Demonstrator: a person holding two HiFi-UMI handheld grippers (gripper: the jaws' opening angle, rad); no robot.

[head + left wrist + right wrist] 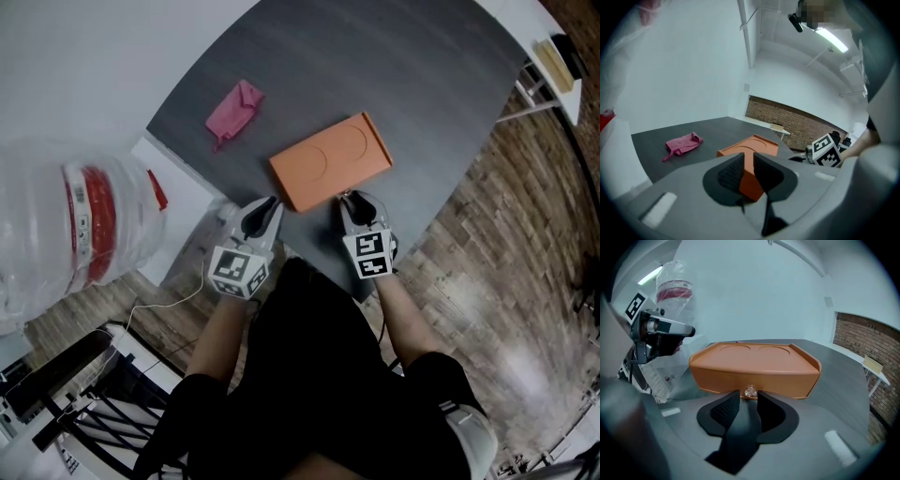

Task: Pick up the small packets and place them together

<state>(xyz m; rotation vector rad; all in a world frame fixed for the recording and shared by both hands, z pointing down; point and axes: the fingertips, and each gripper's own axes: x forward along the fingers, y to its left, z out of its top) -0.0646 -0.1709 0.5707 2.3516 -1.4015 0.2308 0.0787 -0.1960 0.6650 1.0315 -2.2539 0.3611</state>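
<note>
A pink packet [234, 112] lies on the dark desk [422, 84], well beyond the left end of an orange box [328, 164]. Its long axis slants relative to the box, thin tail toward the person. The left tongs [272, 201] stand parted about the box's near corner. The right tongs [346, 196] stand parted at the box's clear knob [750, 391].

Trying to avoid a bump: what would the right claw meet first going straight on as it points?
The small clear knob on the front of the orange box, directly ahead of the open right claw. It looks very close, though depth is unclear.
</note>
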